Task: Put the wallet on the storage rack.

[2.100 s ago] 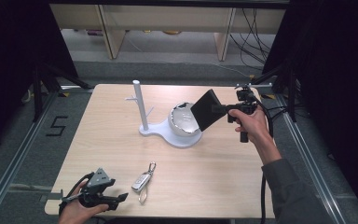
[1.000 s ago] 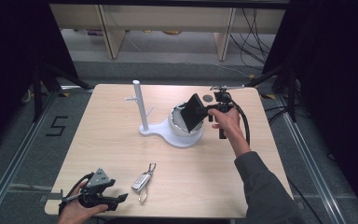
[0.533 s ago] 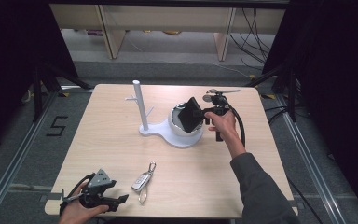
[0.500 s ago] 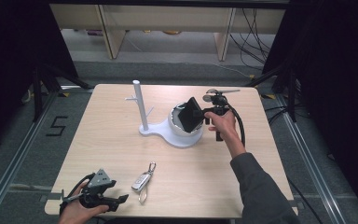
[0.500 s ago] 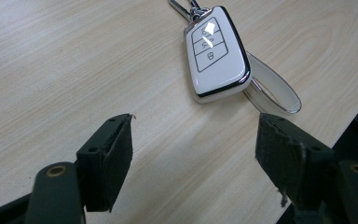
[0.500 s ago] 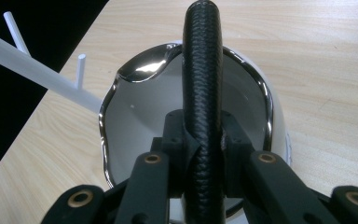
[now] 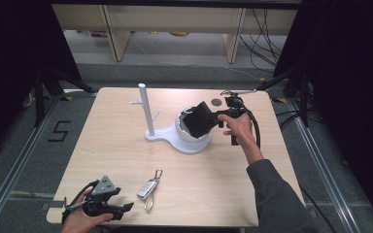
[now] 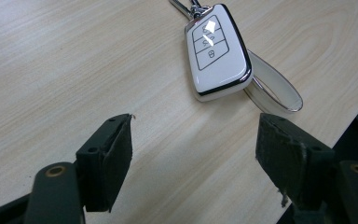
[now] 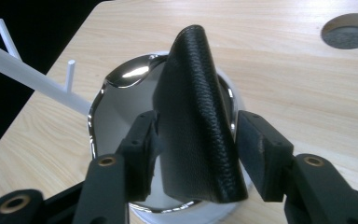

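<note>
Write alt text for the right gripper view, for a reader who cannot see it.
A black leather wallet stands between the right gripper's two black jaws, which have just been opening, over a shiny silver bowl on a light wooden table. A white rod with short pegs crosses the left side.

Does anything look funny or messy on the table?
Yes: the black wallet stands on end, leaning in the shiny bowl instead of lying flat. The right tool has just been opening around it.
</note>
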### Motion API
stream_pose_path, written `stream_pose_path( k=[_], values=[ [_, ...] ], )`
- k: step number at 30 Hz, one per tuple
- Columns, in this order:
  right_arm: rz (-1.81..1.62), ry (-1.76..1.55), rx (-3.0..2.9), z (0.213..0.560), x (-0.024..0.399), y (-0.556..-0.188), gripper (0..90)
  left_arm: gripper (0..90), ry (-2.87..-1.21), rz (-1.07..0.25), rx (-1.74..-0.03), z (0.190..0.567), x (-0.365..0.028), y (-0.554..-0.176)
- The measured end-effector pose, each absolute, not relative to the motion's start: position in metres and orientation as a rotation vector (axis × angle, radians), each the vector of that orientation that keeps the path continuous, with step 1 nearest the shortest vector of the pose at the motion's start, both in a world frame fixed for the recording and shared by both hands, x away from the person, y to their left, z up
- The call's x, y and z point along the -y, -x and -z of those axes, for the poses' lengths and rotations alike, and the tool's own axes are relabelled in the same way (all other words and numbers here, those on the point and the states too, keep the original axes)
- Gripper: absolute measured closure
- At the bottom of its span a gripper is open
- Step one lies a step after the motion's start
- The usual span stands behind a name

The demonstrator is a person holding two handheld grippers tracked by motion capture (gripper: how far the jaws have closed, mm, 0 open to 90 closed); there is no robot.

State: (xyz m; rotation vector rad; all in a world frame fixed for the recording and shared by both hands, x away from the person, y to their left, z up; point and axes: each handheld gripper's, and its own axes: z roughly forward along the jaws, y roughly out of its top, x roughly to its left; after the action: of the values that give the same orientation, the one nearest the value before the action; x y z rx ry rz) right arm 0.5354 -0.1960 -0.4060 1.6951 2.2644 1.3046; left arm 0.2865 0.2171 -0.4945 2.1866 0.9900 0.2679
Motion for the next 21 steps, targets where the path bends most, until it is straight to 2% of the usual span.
stream_pose_path(
  k=[3, 4, 5, 12, 21],
  values=[
    [-1.304, -1.656, -2.243, 0.404, 0.203, -0.535, 46.6, 26.9, -2.187, -0.270, -0.990, 0.494, -0.218, -0.287],
    [-1.320, -1.747, -2.226, 0.399, 0.201, -0.530, 46.0, 26.9, -2.186, -0.275, -0.988, 0.494, -0.218, -0.286],
    [-1.348, -1.663, -2.225, 0.398, 0.208, -0.530, 45.6, 26.9, -2.167, -0.264, -0.998, 0.494, -0.217, -0.286],
    [-1.371, -1.616, -2.201, 0.389, 0.225, -0.515, 43.0, 26.9, -2.171, -0.280, -0.998, 0.492, -0.218, -0.286],
    [-1.376, -1.533, -2.200, 0.394, 0.252, -0.469, 38.1, 26.8, -2.165, -0.285, -1.001, 0.492, -0.218, -0.286]
  ],
)
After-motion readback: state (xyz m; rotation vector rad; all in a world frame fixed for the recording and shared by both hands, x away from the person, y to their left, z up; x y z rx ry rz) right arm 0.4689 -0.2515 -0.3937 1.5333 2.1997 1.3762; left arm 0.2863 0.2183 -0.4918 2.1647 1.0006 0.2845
